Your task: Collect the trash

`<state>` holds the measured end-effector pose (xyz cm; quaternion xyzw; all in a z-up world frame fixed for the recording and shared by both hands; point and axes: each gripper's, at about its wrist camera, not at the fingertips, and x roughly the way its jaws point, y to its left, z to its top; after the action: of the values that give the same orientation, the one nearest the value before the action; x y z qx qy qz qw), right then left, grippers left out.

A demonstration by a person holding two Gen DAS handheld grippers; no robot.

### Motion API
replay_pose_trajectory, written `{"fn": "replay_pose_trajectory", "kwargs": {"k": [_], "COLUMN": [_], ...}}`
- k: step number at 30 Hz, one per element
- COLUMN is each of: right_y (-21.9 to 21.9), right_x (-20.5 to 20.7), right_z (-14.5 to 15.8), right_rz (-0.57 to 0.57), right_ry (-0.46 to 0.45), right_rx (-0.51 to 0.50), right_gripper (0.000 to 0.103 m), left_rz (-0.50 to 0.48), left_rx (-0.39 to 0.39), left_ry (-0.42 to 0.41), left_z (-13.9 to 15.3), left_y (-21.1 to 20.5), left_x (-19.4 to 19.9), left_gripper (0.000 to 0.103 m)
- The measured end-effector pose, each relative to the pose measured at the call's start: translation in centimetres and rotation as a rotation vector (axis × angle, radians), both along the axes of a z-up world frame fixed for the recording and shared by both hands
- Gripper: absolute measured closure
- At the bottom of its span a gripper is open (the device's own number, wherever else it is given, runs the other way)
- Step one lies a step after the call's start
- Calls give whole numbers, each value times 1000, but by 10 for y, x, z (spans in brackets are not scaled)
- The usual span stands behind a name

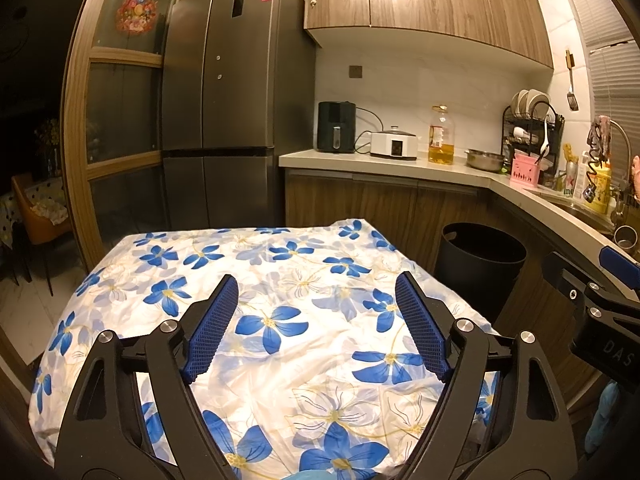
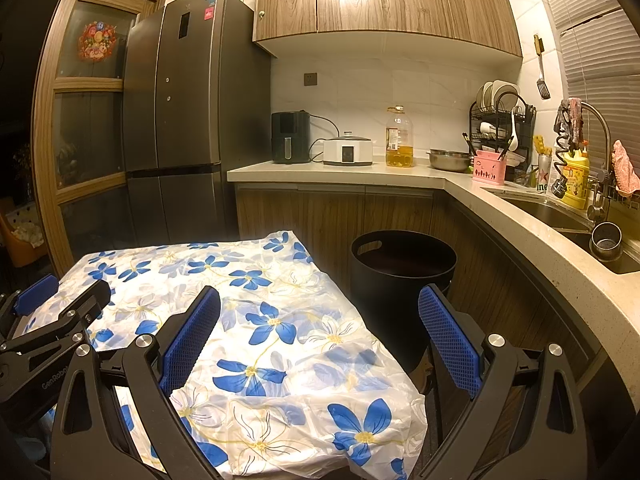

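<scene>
A table with a white cloth printed with blue flowers (image 1: 280, 280) (image 2: 248, 304) fills the foreground; I see no trash on it. A black round trash bin (image 1: 478, 264) (image 2: 402, 276) stands on the floor to the right of the table, its top open. My left gripper (image 1: 316, 324) is open and empty above the middle of the cloth. My right gripper (image 2: 320, 340) is open and empty above the cloth's right edge, near the bin. The right gripper also shows at the right of the left wrist view (image 1: 600, 312), and the left gripper at the left of the right wrist view (image 2: 52, 320).
An L-shaped counter (image 2: 520, 216) runs behind and right of the bin, with an air fryer (image 2: 290, 136), a cooker, an oil bottle (image 2: 399, 138), a steel bowl, a dish rack and a sink (image 2: 560, 216). A tall grey fridge (image 1: 224, 104) stands behind the table.
</scene>
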<state>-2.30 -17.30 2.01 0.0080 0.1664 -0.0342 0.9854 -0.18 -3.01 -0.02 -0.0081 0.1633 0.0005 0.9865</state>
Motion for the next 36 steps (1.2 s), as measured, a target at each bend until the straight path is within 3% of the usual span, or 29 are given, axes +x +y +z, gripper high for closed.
{"fn": "replay_pose_trajectory", "kwargs": {"k": [36], "right_y": [3], "right_x": [-1], "right_z": [-2], "right_rz": [-3], "right_ry": [0], "right_rx": [5], "right_gripper": [7], "left_rz": [3], "left_rx": [7], "left_ry": [0], "left_z": [-1], "left_y": [1], "left_x": [1], "left_gripper": [22]}}
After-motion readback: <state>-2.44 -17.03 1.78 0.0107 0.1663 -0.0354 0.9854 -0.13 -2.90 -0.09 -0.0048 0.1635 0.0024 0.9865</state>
